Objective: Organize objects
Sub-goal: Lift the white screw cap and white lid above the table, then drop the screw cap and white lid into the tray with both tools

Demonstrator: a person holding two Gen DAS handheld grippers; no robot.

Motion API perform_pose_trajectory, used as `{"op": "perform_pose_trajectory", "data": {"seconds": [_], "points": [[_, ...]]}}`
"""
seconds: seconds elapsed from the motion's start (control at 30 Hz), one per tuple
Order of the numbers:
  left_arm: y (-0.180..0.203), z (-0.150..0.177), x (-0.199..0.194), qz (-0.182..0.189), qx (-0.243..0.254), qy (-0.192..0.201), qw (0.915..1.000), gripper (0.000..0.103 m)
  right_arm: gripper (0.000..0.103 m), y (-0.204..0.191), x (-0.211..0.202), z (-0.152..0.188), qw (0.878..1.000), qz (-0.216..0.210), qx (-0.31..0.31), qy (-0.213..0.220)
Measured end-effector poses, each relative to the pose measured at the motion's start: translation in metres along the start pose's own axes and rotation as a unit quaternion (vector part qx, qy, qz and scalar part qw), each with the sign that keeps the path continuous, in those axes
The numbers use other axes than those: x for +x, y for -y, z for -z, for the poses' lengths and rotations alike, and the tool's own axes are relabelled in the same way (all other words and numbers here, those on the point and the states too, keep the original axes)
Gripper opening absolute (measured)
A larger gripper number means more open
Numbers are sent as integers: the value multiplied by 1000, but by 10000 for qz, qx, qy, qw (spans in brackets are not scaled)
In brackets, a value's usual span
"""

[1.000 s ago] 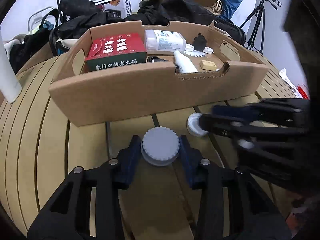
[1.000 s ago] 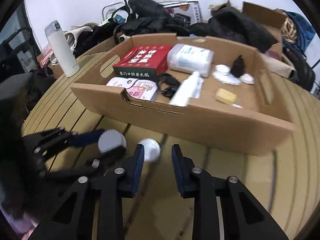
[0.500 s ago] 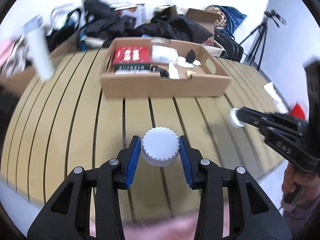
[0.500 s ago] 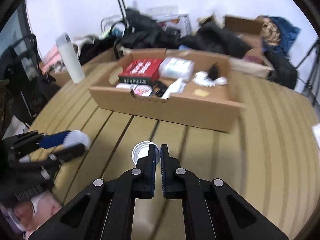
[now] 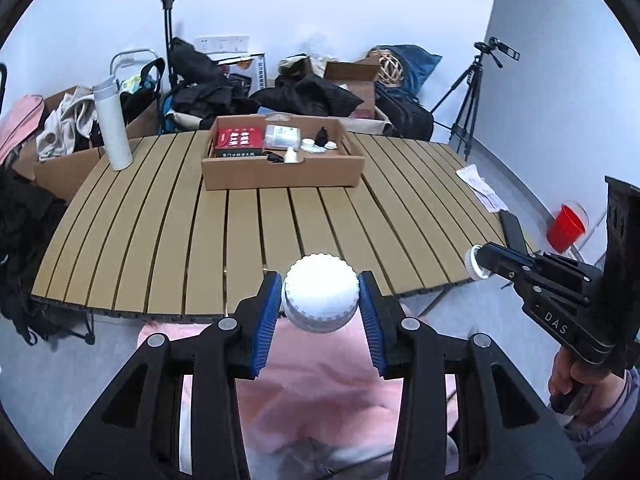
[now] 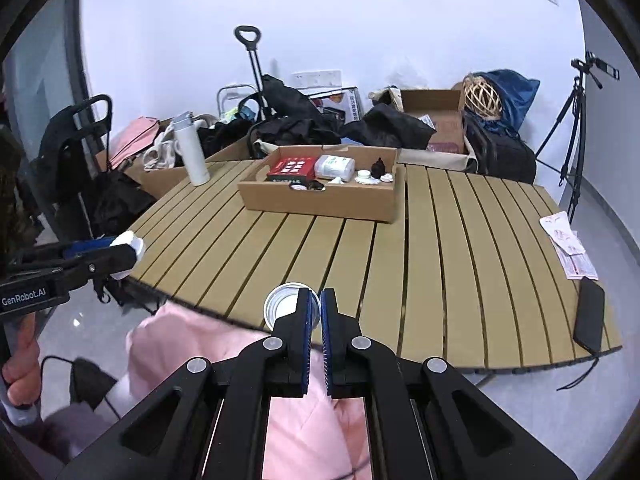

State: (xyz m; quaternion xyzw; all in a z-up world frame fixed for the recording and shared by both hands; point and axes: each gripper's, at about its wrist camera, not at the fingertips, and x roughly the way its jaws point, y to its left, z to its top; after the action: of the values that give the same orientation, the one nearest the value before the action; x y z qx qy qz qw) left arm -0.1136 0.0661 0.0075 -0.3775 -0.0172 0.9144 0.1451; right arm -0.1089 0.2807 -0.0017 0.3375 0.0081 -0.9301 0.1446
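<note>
1. Nearest, my left tongs [image 5: 320, 300] are clamped on the white ribbed cap [image 5: 319, 294], held off the worktop's [image 5: 168, 248] near edge.
2. My right tongs [image 6: 316, 314] pinch the small round lid [image 6: 286, 308] by its rim there too.
3. Farthest, the cardboard tray [image 5: 280, 178] sits across the worktop; I judge both pieces are mid-carry, and next need bringing over it.

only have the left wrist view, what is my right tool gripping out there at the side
Observer: A small round white cap; its open side faces the right wrist camera and looks silvery inside.
Operator: how is it held
Observer: The right tool is shut on the cap's rim, at its right side.
Operator: and the white ridged plastic lid in my left tool
Observer: Side-on it looks short, barely deeper than the fingers.
</note>
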Motion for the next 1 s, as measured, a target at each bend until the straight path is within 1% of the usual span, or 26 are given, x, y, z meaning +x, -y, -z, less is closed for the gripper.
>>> {"op": "perform_pose_trajectory", "data": {"seconds": [0.23,0.43,0.7,0.77,0.83,0.93,1.0], "points": [[18,2,-13,36,217,154,9996,35,5,-12,-15,4,9999,-6,-72,153],[18,6,1,32,156,-11,9999,35,5,-8,-11,8,9999,2,0,111],[10,2,28,-1,27,-216,9998,35,5,9,14,10,9998,-26,186,-114],[8,-6,39,20,31,-251,9997,35,5,14,22,6,9997,1,182,-166],[6,-22,49,75,67,-243,9997,35,5,18,30,-4,9996,88,147,-207],[2,-60,58,220,63,-148,9996,35,5,27,38,-31,9998,111,57,-139],[-1,-94,64,348,134,-5,9993,35,5,35,42,-62,10000,59,-39,-7]]}}
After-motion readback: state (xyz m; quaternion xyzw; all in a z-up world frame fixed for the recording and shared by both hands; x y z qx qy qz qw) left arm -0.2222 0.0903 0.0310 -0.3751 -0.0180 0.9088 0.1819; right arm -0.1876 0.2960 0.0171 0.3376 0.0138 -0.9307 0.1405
